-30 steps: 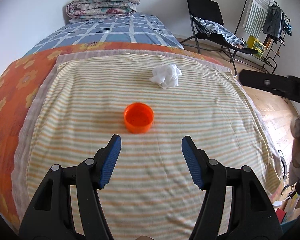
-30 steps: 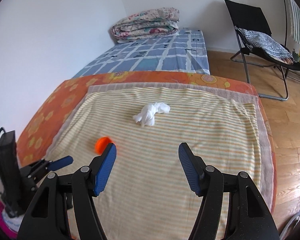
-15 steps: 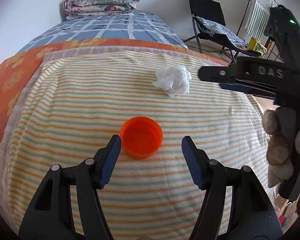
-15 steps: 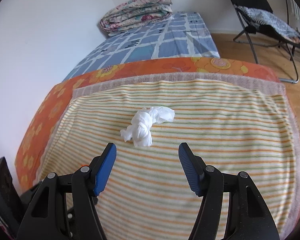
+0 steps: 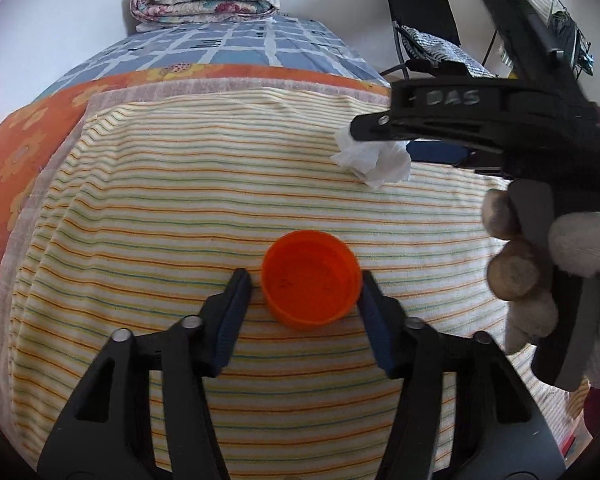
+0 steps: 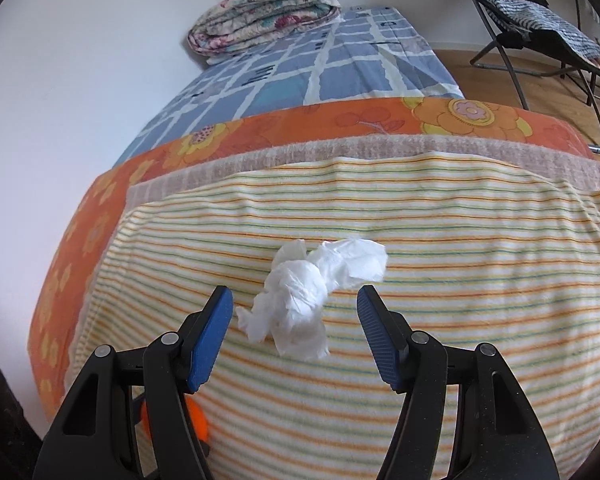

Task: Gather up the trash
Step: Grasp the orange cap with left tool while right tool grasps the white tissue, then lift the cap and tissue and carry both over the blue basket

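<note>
An orange plastic cap point(image 5: 311, 278) lies open side up on the striped towel point(image 5: 180, 200). My left gripper point(image 5: 305, 286) is open with its blue pads on either side of the cap. A crumpled white tissue point(image 6: 306, 294) lies farther back on the towel. My right gripper point(image 6: 294, 300) is open and straddles the tissue. In the left wrist view the tissue point(image 5: 374, 162) sits partly hidden under the right gripper's black body, held by a gloved hand point(image 5: 540, 268). A bit of the cap point(image 6: 198, 420) shows low in the right wrist view.
The towel covers an orange flowered sheet point(image 6: 460, 118) on a bed. A blue checked sheet point(image 6: 320, 64) and a folded quilt point(image 6: 268, 8) lie behind. A black folding chair point(image 6: 540, 12) stands on the wooden floor to the right.
Both grippers have moved forward and down. The cap now sits between the left pads and the tissue between the right pads. Both stay open.
</note>
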`<state>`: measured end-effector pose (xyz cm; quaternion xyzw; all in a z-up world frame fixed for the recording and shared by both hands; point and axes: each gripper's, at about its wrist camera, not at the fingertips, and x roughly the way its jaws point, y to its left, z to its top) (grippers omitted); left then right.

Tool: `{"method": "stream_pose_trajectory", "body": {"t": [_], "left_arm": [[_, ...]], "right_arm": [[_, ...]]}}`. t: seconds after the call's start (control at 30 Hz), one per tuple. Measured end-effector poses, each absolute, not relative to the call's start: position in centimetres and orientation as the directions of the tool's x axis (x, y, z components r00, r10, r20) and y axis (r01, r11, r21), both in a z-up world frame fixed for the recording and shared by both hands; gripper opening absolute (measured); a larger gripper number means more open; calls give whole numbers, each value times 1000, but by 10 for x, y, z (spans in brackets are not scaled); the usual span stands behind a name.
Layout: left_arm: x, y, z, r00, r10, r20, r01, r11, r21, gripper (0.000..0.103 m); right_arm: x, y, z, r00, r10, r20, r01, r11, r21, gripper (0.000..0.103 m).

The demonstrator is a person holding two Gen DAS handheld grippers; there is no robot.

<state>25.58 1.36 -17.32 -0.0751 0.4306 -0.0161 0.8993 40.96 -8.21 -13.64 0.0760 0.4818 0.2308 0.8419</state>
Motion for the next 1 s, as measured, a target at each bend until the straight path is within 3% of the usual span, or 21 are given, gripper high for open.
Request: {"method": "stream_pose_trajectory", "body": {"t": [0.17,0.23,0.27,0.4,1.0], "left_arm": [[253,12,-172,635,-88,-767,-22,991,-132,49],[251,11,-169,642,-79,-762,-17,993,-118,49],[249,10,-168,646,-74,-760,-17,994,-111,49],[242,10,-160,661,-53,-749,-13,996,-83,49],[191,7,-89,738,-14,-675,-1,1000,-22,49]], "right_arm": [[412,-75,-142,429,430,-794,-315,895,315,64],[411,-73,-143,427,428,-797,-320,896,309,47],[410,-72,-144,415,431,-801,-327,893,311,30],[405,-72,-143,413,444,-795,-342,885,316,23],[344,-93,-75,493,463,-736,-425,867,261,20]]}}
